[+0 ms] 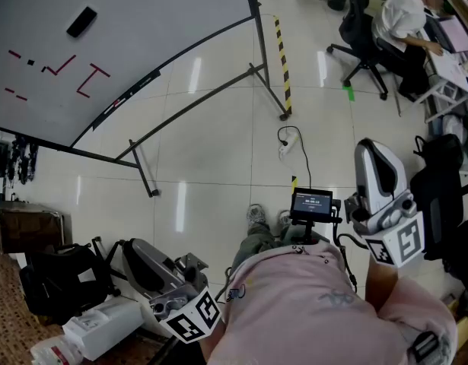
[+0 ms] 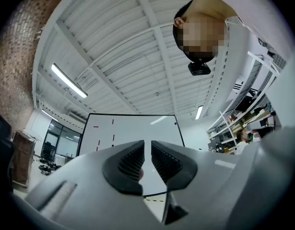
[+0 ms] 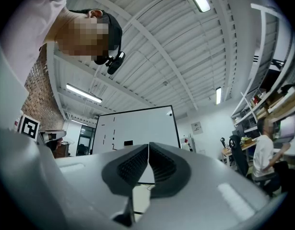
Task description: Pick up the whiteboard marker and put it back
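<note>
The whiteboard [image 1: 154, 21] stands on a metal frame [image 1: 142, 169] across a shiny tiled floor [image 1: 218, 173], well apart from both grippers. It carries red strokes [image 1: 85, 78] and a black eraser [image 1: 81, 21] stuck high up. Between the person and the board lie a white power strip [image 1: 288, 147] with its cable and a black-and-yellow tape strip [image 1: 281, 55]. To the right, a seated person [image 1: 405, 14] works at a desk beside an office chair [image 1: 361, 33]. Black bags [image 1: 62, 280] sit against the brick wall at the left. A small screen [image 1: 311, 204] hangs at the holder's chest.

The marker is too small to pick out for sure. A slim dark thing with a bit of red lies on the ledge [image 1: 135, 90] along the board's lower edge, far from either tool.

The left gripper [image 2: 146, 159] has its jaws a narrow gap apart with nothing in it. The right gripper [image 3: 148, 164] has its jaws pressed together, empty. Both point up towards the board and ceiling.
</note>
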The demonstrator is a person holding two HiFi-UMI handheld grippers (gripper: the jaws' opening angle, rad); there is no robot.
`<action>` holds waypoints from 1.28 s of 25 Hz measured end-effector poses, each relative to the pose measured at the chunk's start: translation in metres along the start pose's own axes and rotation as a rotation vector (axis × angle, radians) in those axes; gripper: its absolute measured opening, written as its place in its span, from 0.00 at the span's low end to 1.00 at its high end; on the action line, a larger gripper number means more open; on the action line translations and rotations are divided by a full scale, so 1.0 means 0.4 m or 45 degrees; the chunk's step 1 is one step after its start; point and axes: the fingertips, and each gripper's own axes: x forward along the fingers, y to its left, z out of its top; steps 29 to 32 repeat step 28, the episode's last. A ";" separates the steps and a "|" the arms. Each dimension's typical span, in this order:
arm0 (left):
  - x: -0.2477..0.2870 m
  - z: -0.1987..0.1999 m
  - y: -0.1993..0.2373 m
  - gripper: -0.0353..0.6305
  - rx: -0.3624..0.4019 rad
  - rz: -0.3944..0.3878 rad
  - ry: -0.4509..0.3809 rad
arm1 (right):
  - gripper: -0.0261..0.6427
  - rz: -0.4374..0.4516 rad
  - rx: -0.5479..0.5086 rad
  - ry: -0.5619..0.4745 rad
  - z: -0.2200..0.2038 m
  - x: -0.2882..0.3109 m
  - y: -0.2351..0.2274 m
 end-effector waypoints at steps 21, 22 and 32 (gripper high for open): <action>-0.029 -0.022 0.081 0.12 -0.027 0.090 0.023 | 0.04 0.016 0.018 0.039 -0.022 0.012 0.032; -0.029 -0.022 0.084 0.12 -0.028 0.094 0.025 | 0.04 0.016 0.019 0.038 -0.020 0.012 0.032; -0.038 -0.025 0.095 0.12 -0.033 0.102 0.032 | 0.04 0.015 0.023 0.033 -0.022 0.010 0.036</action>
